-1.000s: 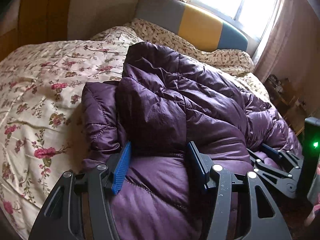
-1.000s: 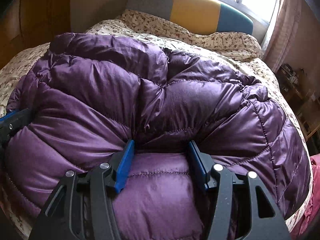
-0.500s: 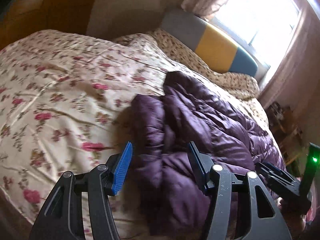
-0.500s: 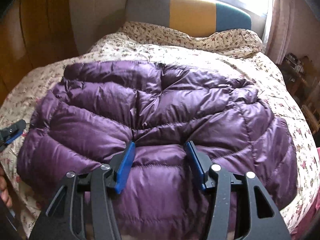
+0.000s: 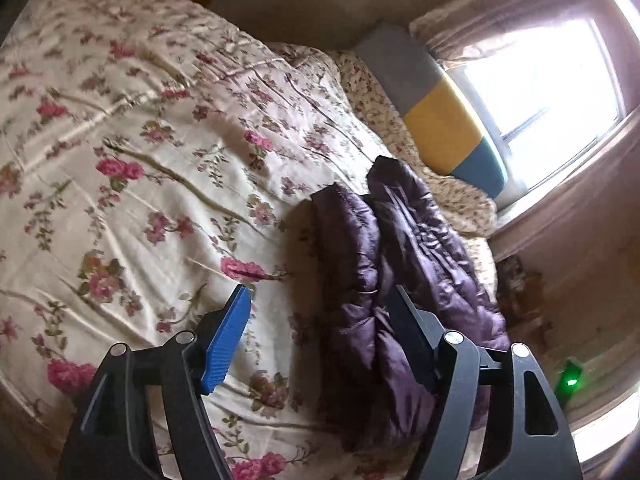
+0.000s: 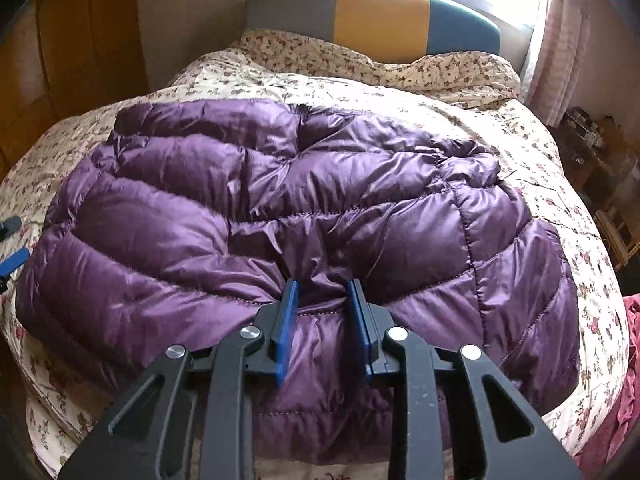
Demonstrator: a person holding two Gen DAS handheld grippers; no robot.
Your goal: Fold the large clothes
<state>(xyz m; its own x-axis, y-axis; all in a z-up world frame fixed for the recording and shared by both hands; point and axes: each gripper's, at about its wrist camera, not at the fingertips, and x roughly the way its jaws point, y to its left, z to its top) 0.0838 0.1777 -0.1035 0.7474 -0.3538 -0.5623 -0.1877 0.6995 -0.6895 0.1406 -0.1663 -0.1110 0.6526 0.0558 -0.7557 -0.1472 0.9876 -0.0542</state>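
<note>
A large purple quilted puffer jacket (image 6: 304,208) lies spread on the flowered bed cover (image 6: 532,140). My right gripper (image 6: 323,292) is shut on a fold of the jacket at its near hem, with fabric bunched between the blue pads. In the left wrist view the jacket (image 5: 400,264) shows edge-on at the right. My left gripper (image 5: 320,304) is open and empty above the bed cover (image 5: 132,168), just left of the jacket's edge. Its tips show at the far left of the right wrist view (image 6: 10,244).
A headboard in grey, yellow and teal (image 6: 372,16) stands at the far end under a bright window. Wooden cupboards (image 6: 68,48) line the left. A cluttered shelf (image 6: 600,148) stands right of the bed. A red cloth (image 6: 624,380) lies at the near right.
My right gripper has closed on the jacket's near hem. My left gripper has come off the jacket and swung left over the bed cover. The jacket has settled flatter.
</note>
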